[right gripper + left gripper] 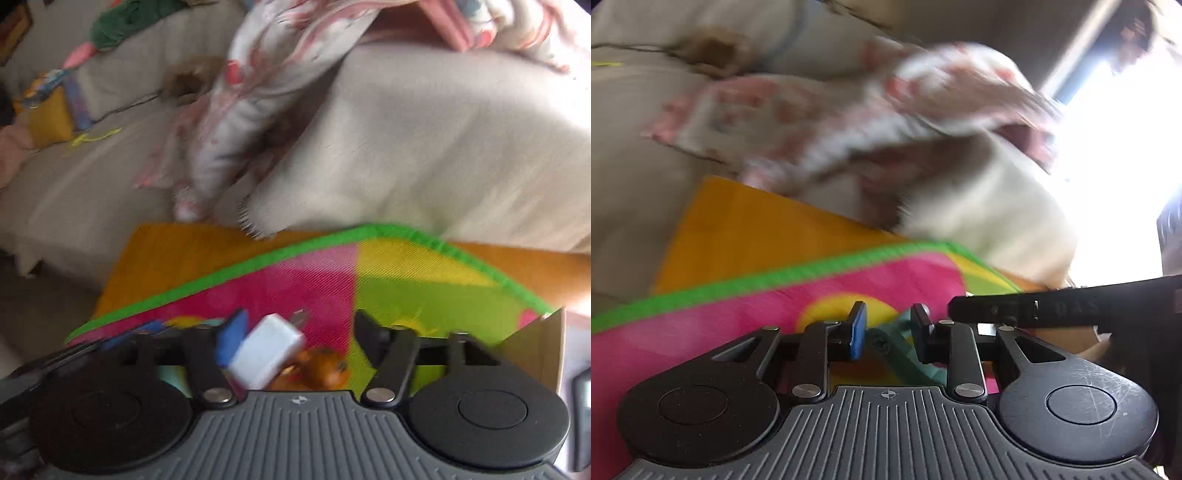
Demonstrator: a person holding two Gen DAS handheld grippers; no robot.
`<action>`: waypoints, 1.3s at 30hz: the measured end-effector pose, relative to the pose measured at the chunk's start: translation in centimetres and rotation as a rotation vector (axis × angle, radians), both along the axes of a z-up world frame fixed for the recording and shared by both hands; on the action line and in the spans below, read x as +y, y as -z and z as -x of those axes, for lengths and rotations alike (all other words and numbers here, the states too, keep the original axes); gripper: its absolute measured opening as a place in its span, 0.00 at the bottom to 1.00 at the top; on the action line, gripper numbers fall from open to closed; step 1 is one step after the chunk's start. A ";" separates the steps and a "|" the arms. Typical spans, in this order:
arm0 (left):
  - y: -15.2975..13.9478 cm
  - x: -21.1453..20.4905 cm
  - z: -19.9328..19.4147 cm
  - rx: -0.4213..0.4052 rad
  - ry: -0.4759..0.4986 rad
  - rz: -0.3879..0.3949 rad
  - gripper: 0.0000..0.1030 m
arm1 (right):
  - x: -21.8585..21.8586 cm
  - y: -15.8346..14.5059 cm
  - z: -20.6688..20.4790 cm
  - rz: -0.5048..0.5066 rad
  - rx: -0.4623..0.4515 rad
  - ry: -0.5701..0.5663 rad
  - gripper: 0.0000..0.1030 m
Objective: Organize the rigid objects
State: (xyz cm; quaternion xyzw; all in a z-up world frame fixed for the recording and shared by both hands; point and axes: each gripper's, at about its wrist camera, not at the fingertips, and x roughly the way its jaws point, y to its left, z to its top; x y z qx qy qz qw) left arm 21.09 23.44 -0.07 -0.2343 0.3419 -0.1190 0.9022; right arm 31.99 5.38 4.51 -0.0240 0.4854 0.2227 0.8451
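In the left wrist view my left gripper (888, 325) is nearly closed around a teal plastic tool with a screw joint (903, 350), which sits between the fingers over the colourful play mat (738, 302). In the right wrist view my right gripper (299, 332) is open. A white plug adapter (267, 350) with metal prongs lies against its left blue pad (231, 338), apart from the right finger. An orange-brown toy figure (325, 369) lies just behind the adapter on the mat (406, 280).
The right gripper's black body (1071, 302) crosses the left view at right. A cardboard box edge (543, 347) stands at right. A beige sofa (443, 140) with a floral blanket (236, 122) lies beyond the orange mat (177, 254). Toys (51, 110) sit far left.
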 end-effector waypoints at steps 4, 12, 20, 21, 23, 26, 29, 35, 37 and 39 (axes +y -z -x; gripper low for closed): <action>-0.1 -2.0 2.6 0.008 0.137 -0.012 0.25 | -1.1 -0.5 4.9 0.022 0.044 -0.135 0.35; -0.7 -6.8 11.8 0.053 0.268 -0.026 0.24 | -6.1 0.7 19.0 0.127 -0.086 -0.292 0.22; -3.5 -10.0 18.8 -0.042 0.228 -0.095 0.30 | -14.7 -0.1 24.3 0.188 -0.259 -0.112 0.64; -4.1 -9.7 19.8 -0.059 0.206 -0.088 0.30 | -15.7 -0.6 25.2 0.202 -0.293 -0.087 0.64; -5.0 -9.1 21.7 -0.071 0.176 -0.083 0.30 | -17.4 -1.7 27.2 0.153 -0.338 -0.080 0.72; -5.1 -8.4 24.3 -0.013 0.187 -0.068 0.30 | -18.6 -2.9 30.3 -0.015 -0.328 -0.151 0.94; -3.6 -8.1 26.6 0.096 0.213 -0.079 0.30 | -17.0 -2.6 32.5 -0.105 -0.298 -0.259 0.94; -1.8 -7.7 28.7 0.201 0.140 -0.022 0.29 | -11.1 -0.3 34.9 -0.044 -0.383 -0.353 0.94; -1.8 -8.8 28.3 0.187 0.163 0.014 0.29 | -10.1 0.6 35.7 0.094 -0.493 -0.343 0.94; -1.5 -10.9 27.7 0.179 0.214 0.024 0.30 | -11.4 0.8 36.1 0.138 -0.542 -0.311 0.94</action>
